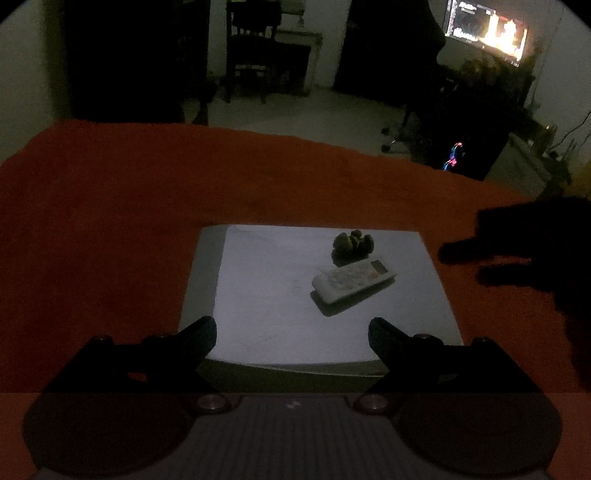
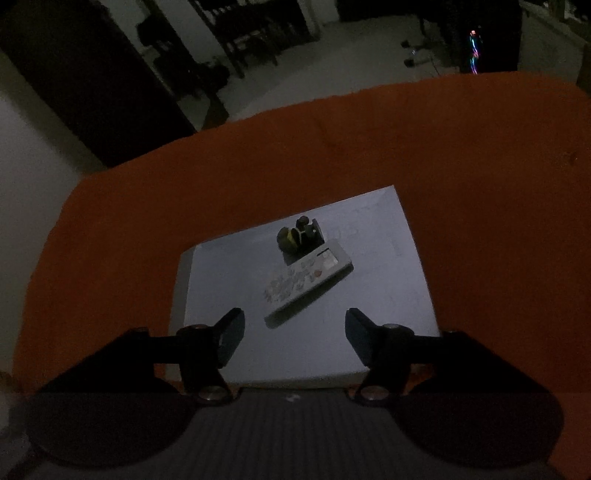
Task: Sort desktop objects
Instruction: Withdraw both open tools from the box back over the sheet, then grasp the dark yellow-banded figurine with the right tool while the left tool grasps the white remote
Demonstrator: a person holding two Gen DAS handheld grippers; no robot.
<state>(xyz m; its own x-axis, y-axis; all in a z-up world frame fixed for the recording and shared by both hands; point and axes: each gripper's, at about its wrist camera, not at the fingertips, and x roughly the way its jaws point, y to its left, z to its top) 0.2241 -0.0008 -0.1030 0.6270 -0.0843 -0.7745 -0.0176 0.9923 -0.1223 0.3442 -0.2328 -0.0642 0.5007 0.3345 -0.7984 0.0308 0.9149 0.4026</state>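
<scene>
A white remote control (image 1: 354,282) (image 2: 307,281) lies slanted on a pale grey board (image 1: 266,288) (image 2: 391,302) set on the orange cloth. Just behind the remote sits a small dark, greenish lump of an object (image 1: 353,242) (image 2: 300,236). My left gripper (image 1: 292,334) hangs open over the board's near edge, nothing between its fingers. My right gripper (image 2: 294,328) is open too, above the board's near part, with the remote's lower end just ahead of its jaws. In the left wrist view the right gripper shows as a dark shape (image 1: 517,258) at the board's right side.
The orange cloth (image 1: 110,221) (image 2: 480,166) covers the table all round the board. Beyond its far edge lie a dim floor, a dark chair (image 1: 255,55), a lit screen (image 1: 487,33) and a computer case with coloured lights (image 1: 454,155) (image 2: 473,48).
</scene>
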